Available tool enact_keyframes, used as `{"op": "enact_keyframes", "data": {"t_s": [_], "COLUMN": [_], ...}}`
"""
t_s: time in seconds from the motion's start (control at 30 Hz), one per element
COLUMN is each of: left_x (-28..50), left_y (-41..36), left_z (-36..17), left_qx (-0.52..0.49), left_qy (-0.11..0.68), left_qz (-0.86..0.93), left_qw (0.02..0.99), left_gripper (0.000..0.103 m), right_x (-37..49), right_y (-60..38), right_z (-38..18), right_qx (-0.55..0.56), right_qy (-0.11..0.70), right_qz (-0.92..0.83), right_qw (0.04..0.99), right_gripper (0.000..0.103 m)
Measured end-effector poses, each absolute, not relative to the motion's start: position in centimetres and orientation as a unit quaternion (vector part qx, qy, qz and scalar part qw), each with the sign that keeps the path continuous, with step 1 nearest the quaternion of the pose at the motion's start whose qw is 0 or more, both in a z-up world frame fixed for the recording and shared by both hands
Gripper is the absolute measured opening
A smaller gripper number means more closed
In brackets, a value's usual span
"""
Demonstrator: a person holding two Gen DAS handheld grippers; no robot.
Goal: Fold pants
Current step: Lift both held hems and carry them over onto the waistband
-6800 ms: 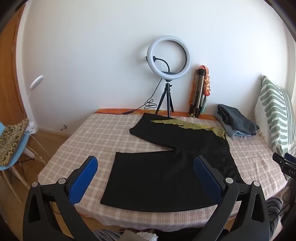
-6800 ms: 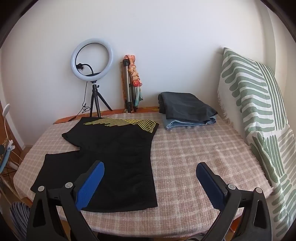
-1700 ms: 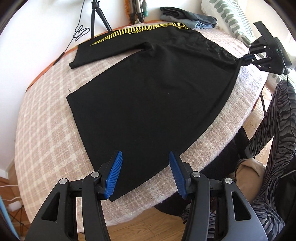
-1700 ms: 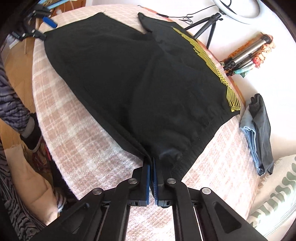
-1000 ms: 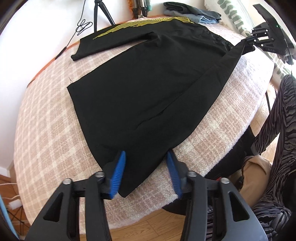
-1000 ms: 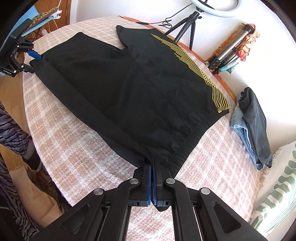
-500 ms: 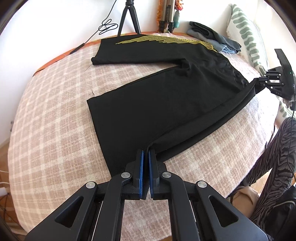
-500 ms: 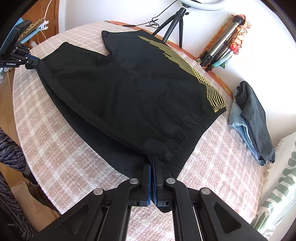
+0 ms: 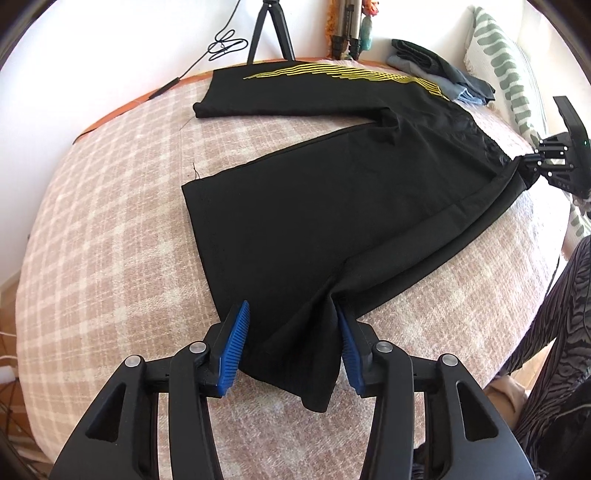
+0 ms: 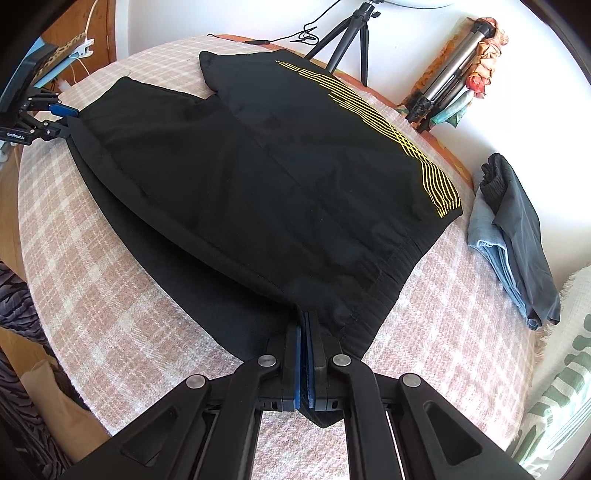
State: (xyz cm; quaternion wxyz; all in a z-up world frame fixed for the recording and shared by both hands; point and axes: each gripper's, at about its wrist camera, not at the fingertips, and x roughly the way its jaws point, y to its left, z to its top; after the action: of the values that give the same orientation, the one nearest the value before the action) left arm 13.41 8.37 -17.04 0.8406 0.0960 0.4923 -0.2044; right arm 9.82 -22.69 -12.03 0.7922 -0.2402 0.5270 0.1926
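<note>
Black pants (image 9: 332, 192) w/ yellow stripes lie flat on plaid blanket (image 9: 103, 221), near edge turned up into a fold. L gripper (image 9: 291, 343) jaws just opened, apart, hem cloth lying between, right pad (image 9: 347, 343) touching it. R gripper (image 10: 304, 328) clamped tight on waistband corner. Folded clothes (image 10: 517, 236) beside waistband, tripod (image 10: 347, 33) behind.

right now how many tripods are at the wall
2: a black tripod behind the pants' far leg, and a folded silver tripod leaning right of it. More may be hidden.
</note>
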Motion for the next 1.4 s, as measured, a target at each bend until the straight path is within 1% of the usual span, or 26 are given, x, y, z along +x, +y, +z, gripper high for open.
{"op": "enact_keyframes", "data": {"t_s": [0.03,0.07,0.1,0.13,0.17,0.2,0.3,0.5,0.73,1.07,1.4], "left_x": [13.4,13.4,13.3,13.1,12.9,12.7,11.9,11.5,12.4,17.0,24.1], "left_y": [8.4,8.4,8.3,8.3,8.3,8.2,7.8,8.9,8.8,8.2,6.9], "left_z": [-17.0,-17.0,-16.9,-16.8,-16.5,-16.3,-15.1,-11.6,-9.8,-6.3,-5.0], "left_qx": [0.095,0.1,0.106,0.108,0.106,0.107,0.114,0.042,0.028,0.025,0.029], "left_qy": [0.49,0.487,0.484,0.479,0.474,0.466,0.437,0.377,0.347,0.309,0.299], "left_qz": [-0.203,-0.2,-0.197,-0.197,-0.2,-0.201,-0.193,-0.181,-0.168,-0.155,-0.156], "left_qw": [0.842,0.844,0.846,0.848,0.851,0.855,0.871,0.907,0.922,0.938,0.941], "left_gripper": [0.033,0.023,0.017,0.009,0.005,0.003,0.002,0.002,0.002,0.002,0.001], "right_x": [9.8,9.8,9.8,9.7,9.6,9.5,9.1,8.0,7.5,11.1,17.3], "right_y": [-22.7,-22.7,-22.8,-22.9,-23.0,-23.1,-23.5,-24.6,-25.5,-26.0,-27.0], "right_z": [-12.1,-12.1,-12.0,-12.0,-11.9,-11.8,-11.2,-10.0,-7.9,-4.6,-3.4], "right_qx": [-0.24,-0.24,-0.238,-0.237,-0.235,-0.231,-0.211,-0.171,-0.149,-0.157,-0.179], "right_qy": [0.527,0.527,0.527,0.526,0.525,0.524,0.516,0.492,0.466,0.43,0.418], "right_qz": [0.193,0.192,0.192,0.193,0.192,0.192,0.187,0.173,0.164,0.145,0.13], "right_qw": [0.792,0.792,0.793,0.794,0.795,0.797,0.809,0.836,0.856,0.877,0.881], "right_gripper": [0.0,0.0,0.0,0.0,0.0,0.0,0.0,0.0,0.0,0.0,0.0]}}
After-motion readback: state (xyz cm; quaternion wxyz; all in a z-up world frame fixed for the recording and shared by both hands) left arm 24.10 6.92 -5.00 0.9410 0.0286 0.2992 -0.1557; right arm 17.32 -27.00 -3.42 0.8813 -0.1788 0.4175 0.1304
